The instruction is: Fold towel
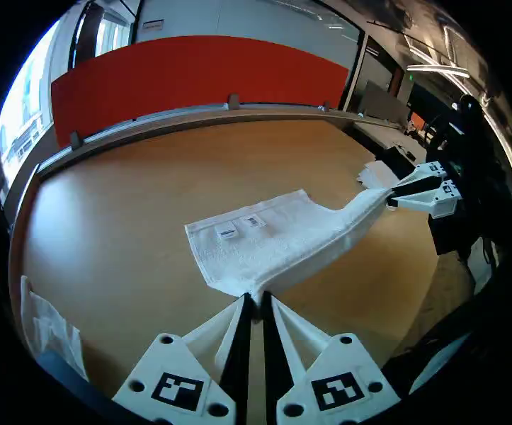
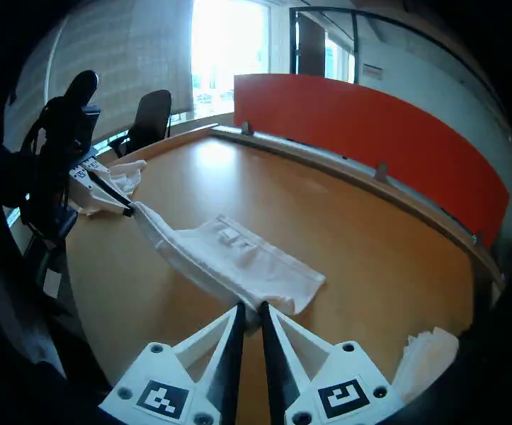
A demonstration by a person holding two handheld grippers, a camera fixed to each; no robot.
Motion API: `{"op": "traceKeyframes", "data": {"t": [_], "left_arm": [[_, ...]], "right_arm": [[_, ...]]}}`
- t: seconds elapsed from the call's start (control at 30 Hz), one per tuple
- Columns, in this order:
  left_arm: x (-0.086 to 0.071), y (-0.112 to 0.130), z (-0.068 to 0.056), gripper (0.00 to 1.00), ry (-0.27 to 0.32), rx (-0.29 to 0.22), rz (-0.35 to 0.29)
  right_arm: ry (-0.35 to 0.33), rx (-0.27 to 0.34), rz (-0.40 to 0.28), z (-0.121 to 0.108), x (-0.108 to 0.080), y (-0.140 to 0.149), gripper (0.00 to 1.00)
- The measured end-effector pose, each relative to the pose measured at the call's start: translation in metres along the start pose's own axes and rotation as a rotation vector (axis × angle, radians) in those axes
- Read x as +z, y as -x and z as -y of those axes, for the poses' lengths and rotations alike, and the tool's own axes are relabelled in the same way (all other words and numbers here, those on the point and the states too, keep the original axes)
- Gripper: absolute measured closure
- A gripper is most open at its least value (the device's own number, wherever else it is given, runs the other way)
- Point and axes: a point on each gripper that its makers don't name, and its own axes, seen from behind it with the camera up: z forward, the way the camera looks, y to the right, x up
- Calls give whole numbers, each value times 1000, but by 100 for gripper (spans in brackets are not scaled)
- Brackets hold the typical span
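Well, we hold the white towel [image 1: 277, 244] at both ends. Our left gripper [image 1: 256, 301] has its two fingers squeezed tight on one corner of the towel, down close to us. Our right gripper [image 2: 250, 310] has its two fingers squeezed tight on the other end.

The middle of the towel lies flat on the brown wooden table [image 1: 128, 212]. Two small tags [image 1: 239, 226] sit on top of it, side by side. Toward the right gripper the towel is bunched into a thin strip and lifted a little off the wood.

A long red board [image 1: 199, 78] stands along the far edge of the table. A crumpled cloth [image 1: 376, 173] lies on the table just behind the right gripper, in the left gripper view. A second cloth [image 1: 43, 322] lies at the table edge, off to the side of our left gripper. Both cloths are white and lie apart from the towel.

In the right gripper view, a black chair [image 2: 149, 117] stands past the table, in front of a bright window [image 2: 227, 49].
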Motion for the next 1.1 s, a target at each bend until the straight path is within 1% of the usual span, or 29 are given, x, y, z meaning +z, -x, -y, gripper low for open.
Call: {"op": "traceKeyframes", "data": {"t": [0.3,0.5,0.9,1.1], "left_arm": [[-12,-8,-8,89,14,-14,-10],[-14,-6,-7,89,14,-18,-7],[-6,-4,-3,89,-3,-16,1],[7,-6,5,89,-21,-24,6]], "right_arm": [[0,-20,-4,1,-11,-7,84],[-5,-14,-6,1,-13,-9,84],[-12,-31,14,2,-6,-6,84],[-17,-21,41,-1,6,3,84]]}}
